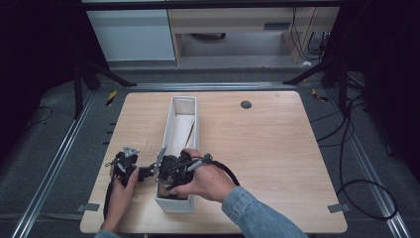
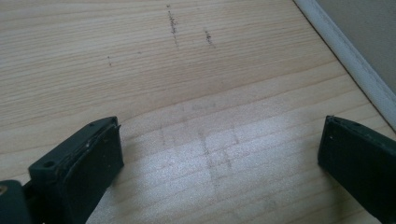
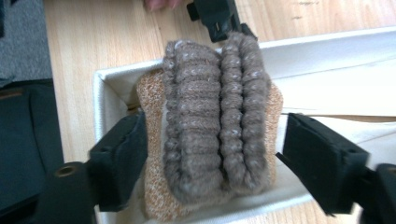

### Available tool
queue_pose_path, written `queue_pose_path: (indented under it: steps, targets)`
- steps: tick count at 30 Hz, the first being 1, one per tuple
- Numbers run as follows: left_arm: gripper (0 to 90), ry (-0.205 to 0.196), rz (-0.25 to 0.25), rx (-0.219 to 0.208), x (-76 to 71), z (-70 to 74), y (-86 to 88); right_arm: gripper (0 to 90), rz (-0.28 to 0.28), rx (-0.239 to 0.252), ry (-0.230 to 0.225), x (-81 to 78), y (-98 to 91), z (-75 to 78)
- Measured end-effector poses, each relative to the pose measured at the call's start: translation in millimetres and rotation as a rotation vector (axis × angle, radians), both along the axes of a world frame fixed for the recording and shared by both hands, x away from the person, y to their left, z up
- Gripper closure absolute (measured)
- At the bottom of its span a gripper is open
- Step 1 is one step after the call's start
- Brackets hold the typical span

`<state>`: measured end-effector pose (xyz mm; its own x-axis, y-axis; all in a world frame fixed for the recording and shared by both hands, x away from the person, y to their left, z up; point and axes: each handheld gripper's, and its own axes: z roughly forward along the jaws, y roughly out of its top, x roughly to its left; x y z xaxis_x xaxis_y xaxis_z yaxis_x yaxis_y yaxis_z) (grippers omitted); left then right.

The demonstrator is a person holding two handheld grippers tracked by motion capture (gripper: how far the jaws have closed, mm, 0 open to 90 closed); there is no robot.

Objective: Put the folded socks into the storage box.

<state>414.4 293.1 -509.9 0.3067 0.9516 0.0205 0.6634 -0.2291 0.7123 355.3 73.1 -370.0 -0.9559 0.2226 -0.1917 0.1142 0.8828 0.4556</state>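
Note:
A long white box lies lengthwise on the wooden table. At its near end sits a rolled grey-brown knitted sock with an orange-speckled part beneath it, also seen from above as the sock. My right gripper points down over it with its jaws open on either side; the right pad stands clear of the wool. That same right gripper is held by a hand in a denim sleeve. My left gripper is open over bare wood, with nothing between its jaws. It is the left gripper just left of the box.
The box wall runs close by at the right of the left gripper view. A thin tan strip lies inside the box farther back. A round black grommet sits in the tabletop near the far edge. Cables lie on the floor at the right.

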Motion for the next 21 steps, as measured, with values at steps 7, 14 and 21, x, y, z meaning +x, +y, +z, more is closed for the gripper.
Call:
queue_pose_path:
  steps: [7,14,21]
  targets:
    - [0.0,-0.002,0.002,-0.002,0.0,-0.1,-0.2,27.9,-0.003,0.05,-0.023,-3.4,-9.1,24.2]
    - [0.0,-0.002,0.001,-0.002,0.0,-0.1,-0.1,42.9,-0.026,0.092,-0.039,7.3,-16.0,45.3]
    - [0.0,-0.001,0.002,-0.002,0.0,-0.1,-0.1,70.4,-0.031,0.088,-0.018,21.4,-17.1,45.4]
